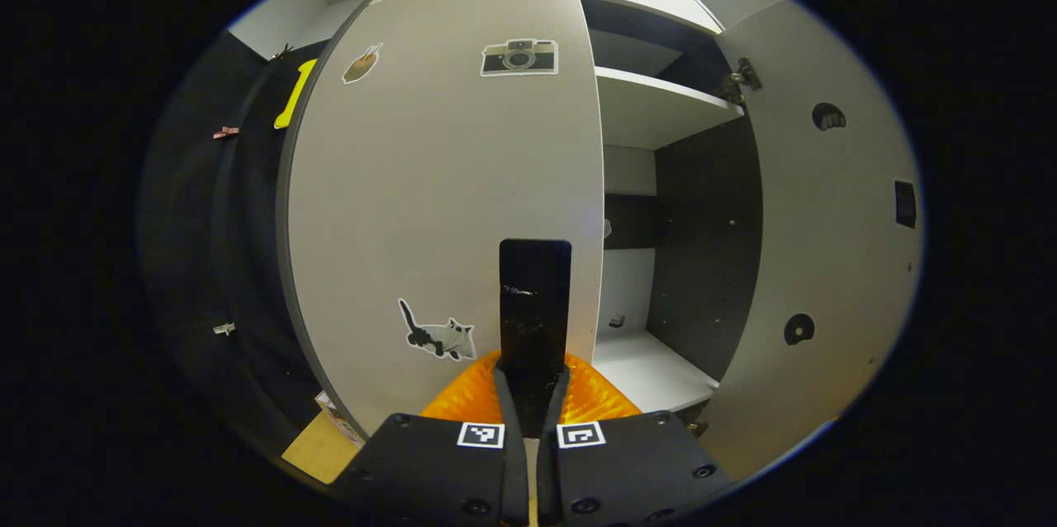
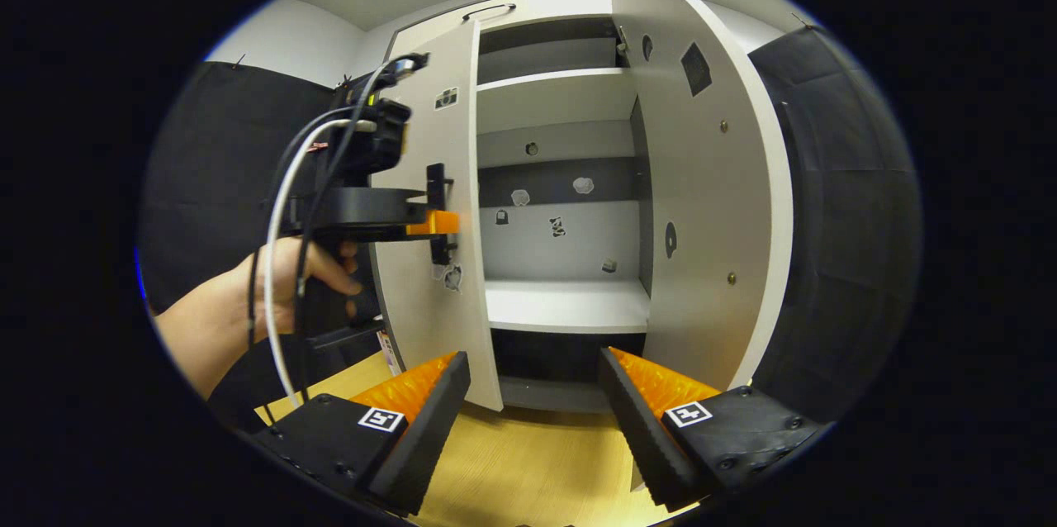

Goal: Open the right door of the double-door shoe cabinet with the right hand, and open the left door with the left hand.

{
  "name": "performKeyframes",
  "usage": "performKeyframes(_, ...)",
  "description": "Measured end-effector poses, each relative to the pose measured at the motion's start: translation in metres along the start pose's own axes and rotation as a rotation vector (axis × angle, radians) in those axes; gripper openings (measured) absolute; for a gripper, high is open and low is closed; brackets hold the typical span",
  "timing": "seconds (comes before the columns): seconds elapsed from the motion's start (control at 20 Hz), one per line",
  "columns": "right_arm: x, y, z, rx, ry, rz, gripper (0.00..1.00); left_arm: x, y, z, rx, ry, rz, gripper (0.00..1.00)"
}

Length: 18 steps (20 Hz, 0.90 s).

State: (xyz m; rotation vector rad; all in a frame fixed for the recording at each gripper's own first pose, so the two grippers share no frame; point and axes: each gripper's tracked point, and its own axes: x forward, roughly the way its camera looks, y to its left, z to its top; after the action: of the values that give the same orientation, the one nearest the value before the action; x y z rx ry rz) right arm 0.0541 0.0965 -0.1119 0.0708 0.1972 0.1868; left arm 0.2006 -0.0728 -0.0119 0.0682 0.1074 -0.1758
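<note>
The shoe cabinet's left door (image 1: pixel 446 180) is pale grey with stickers and carries a black upright handle (image 1: pixel 535 287). My left gripper (image 1: pixel 533 382) is shut on the lower part of that handle. In the right gripper view a hand (image 2: pixel 248 304) holds the left gripper (image 2: pixel 442 223) against the left door (image 2: pixel 450 155), which stands slightly ajar. The right door (image 2: pixel 710 205) is swung wide open, and its inner face also shows as the right door (image 1: pixel 826 263) in the left gripper view. My right gripper (image 2: pixel 533 407) is open with nothing between its fingers, low in front of the cabinet's opening.
Inside the cabinet are white shelves (image 2: pixel 570 304) and a dark back panel with small stickers. A wooden floor (image 2: pixel 512 461) lies below. Black cloth walls (image 2: pixel 842 246) flank the cabinet on both sides. Cables (image 2: pixel 281 246) trail from the left gripper.
</note>
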Motion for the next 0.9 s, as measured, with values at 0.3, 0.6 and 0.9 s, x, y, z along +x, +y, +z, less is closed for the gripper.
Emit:
performKeyframes(0.3, -0.002, 0.008, 0.001, 0.004, 0.001, -0.053, 0.99, -0.026, 0.009, -0.003, -0.004, 0.004, -0.022, 0.09)
performKeyframes(0.6, -0.003, 0.019, 0.004, -0.005, -0.03, -0.118, 1.0, -0.037, 0.019, -0.001, -0.03, -0.035, -0.03, 0.09)
performKeyframes(0.9, -0.004, 0.037, -0.006, -0.013, -0.027, -0.13, 0.99, -0.052, 0.036, 0.002, -0.02, -0.053, -0.003, 0.1)
